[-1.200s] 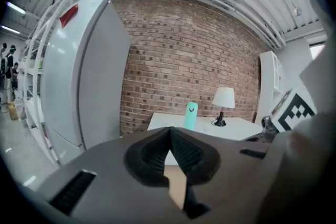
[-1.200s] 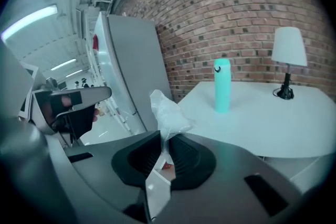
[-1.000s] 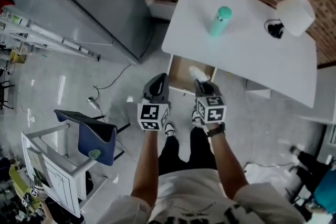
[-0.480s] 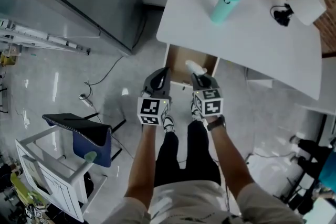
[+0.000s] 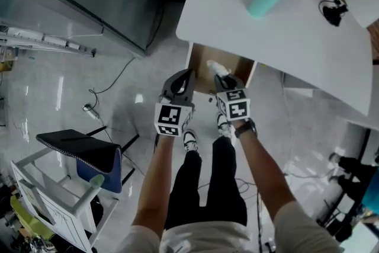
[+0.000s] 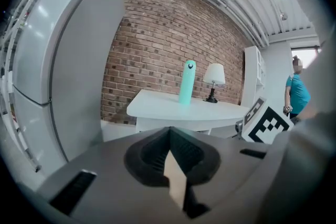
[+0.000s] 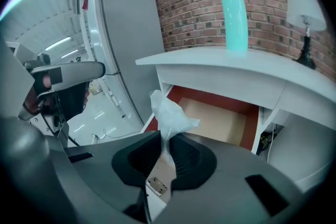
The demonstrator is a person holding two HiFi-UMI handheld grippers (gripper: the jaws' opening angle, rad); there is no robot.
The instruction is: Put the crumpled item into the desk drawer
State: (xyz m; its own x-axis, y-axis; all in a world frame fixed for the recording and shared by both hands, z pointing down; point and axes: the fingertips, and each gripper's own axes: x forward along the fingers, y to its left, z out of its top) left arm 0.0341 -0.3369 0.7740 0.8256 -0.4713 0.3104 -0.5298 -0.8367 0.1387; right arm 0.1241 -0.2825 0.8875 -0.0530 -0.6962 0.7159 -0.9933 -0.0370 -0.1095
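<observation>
Fingers [image 7: 191, 161] of the right gripper [image 5: 220, 80] pinch the crumpled item [image 7: 169, 115]; the left gripper [image 5: 186, 76] is closed. The white surface [image 5: 284, 26] stands by a brick wall [image 6: 157, 34].

The crumpled item [image 7: 169, 113] nipped in the right gripper [image 7: 164, 157] is a milky, see-through white. Ahead of it the drawer [image 7: 215, 119] has a tan floor and red-brown inner walls, under a white desk [image 7: 220, 68]. Beyond stand a mint-green bottle [image 7: 233, 13] and a red-brown brick wall [image 7: 194, 13] with pale mortar. The right gripper and the left gripper [image 5: 179, 83] are grey with black ribbed pads [image 7: 190, 159] and black-and-white square markers.
</observation>
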